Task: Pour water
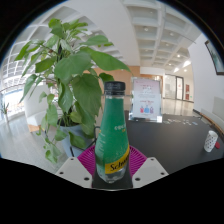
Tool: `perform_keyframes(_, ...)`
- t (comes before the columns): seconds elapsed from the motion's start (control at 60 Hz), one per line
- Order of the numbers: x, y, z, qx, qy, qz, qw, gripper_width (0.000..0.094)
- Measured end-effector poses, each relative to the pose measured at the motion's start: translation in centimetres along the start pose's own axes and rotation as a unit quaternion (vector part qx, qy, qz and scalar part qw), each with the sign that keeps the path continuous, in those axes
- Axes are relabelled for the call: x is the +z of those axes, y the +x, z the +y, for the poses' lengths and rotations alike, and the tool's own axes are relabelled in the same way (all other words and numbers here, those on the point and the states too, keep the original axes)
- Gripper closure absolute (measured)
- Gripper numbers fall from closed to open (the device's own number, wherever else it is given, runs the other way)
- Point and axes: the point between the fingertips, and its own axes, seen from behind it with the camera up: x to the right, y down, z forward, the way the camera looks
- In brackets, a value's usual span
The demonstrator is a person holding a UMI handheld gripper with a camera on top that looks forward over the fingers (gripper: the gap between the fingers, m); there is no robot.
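A green plastic bottle [113, 130] with a dark cap and a yellow label stands upright between my fingers. My gripper [112, 165] is shut on the bottle's lower part, the magenta pads [86, 160] pressing it from both sides. The bottle seems lifted above the black table [175, 128], though its base is hidden low between the fingers. No cup or other vessel shows clearly, apart from a small white object [210, 141] at the table's right end.
A large leafy potted plant [65, 85] stands close on the left, just behind the bottle. A small sign card [146, 100] stands on the black table beyond the bottle. A bright corridor stretches behind.
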Motion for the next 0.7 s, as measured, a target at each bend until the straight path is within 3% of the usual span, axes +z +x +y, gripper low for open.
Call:
perform_keyframes(0.117, -1.6, -0.2, -3.9, 0.044, 0.025, -0.034, 0.998, 0.0536)
perform_keyframes(0.383, -7.0, 5.9, -18.9, 0.256, 0.145, -0.154, 0.943, 0.0534)
perform_keyframes(0.567, -10.2, 14.8, -25.1, 0.461, 0.193, -0.247, 0.830, 0.0536)
perform_keyframes(0.7, -10.5, 22.8, -24.8, 0.612, 0.204, -0.292, 0.706, 0.0537)
